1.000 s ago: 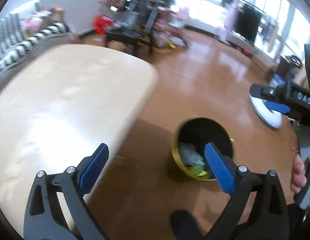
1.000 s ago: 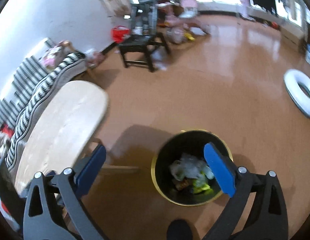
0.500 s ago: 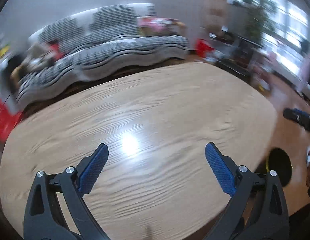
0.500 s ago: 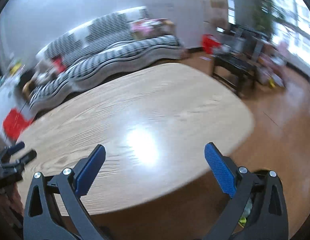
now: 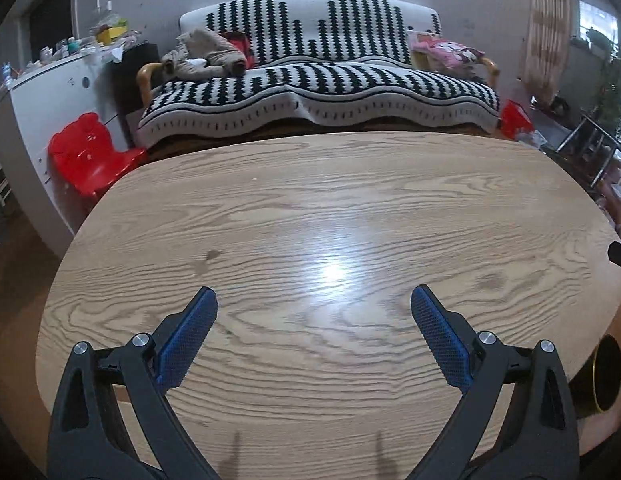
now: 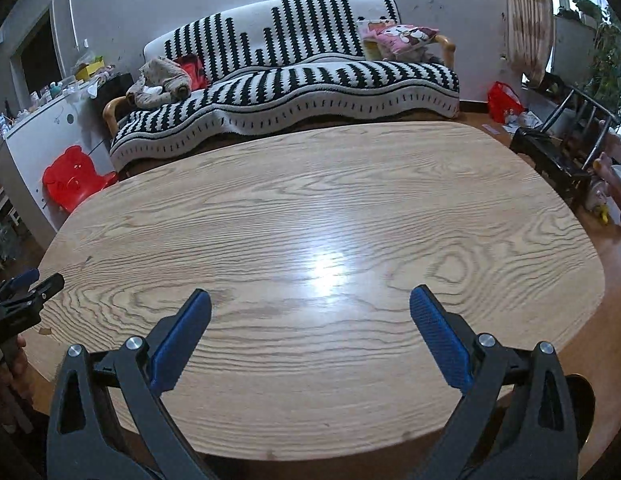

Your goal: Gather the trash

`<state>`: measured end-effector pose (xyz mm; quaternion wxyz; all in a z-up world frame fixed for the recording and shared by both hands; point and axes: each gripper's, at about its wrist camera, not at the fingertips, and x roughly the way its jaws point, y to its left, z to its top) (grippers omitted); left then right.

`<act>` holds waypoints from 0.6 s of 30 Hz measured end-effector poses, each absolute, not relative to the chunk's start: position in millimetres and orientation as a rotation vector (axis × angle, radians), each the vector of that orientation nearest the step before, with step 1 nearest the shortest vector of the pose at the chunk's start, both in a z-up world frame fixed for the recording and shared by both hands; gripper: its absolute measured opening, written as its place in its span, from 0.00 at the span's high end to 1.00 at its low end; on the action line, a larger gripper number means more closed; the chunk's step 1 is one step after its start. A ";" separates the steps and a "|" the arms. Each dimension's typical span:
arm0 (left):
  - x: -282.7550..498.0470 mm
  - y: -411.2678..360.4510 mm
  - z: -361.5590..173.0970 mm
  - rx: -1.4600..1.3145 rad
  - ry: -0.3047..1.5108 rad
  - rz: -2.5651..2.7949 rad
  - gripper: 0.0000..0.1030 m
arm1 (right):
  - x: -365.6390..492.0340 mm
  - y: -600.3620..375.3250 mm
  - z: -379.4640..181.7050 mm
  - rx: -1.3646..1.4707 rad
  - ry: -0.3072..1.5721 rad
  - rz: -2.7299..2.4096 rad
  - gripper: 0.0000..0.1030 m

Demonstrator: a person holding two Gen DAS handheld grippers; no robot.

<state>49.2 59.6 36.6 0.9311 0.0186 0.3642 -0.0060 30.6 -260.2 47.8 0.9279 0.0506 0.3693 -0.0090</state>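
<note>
Trash bin (image 5: 604, 376), black with a gold rim, sits on the floor just off the table's (image 5: 310, 208) right end, only partly in view and contents not visible. Left gripper (image 5: 313, 334) and right gripper (image 6: 310, 330) both hang over the table's near edge, jaws spread wide with nothing between the 2 blue pads on either. Beyond the table's far edge: striped sofa (image 5: 318, 92), red chair (image 5: 90, 156) near its left end.
</note>
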 end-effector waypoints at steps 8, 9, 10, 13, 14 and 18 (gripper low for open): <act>59.7 55.4 36.6 0.033 0.743 -0.019 0.08 | 39.1 -257.1 41.5 0.112 0.773 -0.014 0.07; 59.9 54.7 36.5 0.034 0.742 -0.021 0.08 | 39.3 -257.2 41.5 0.109 0.774 -0.014 0.07; 60.3 54.5 36.2 0.036 0.742 -0.025 0.08 | 38.5 -257.9 41.4 0.106 0.774 -0.015 0.07; 58.9 52.5 35.4 0.040 0.741 -0.025 0.08 | 35.8 -261.4 41.4 0.108 0.775 -0.017 0.07; 59.1 52.0 35.3 0.041 0.741 -0.025 0.08 | 35.2 -262.4 41.5 0.111 0.775 -0.018 0.07; 58.9 51.3 35.1 0.042 0.743 -0.024 0.08 | 33.4 -262.7 42.2 0.115 0.774 -0.020 0.07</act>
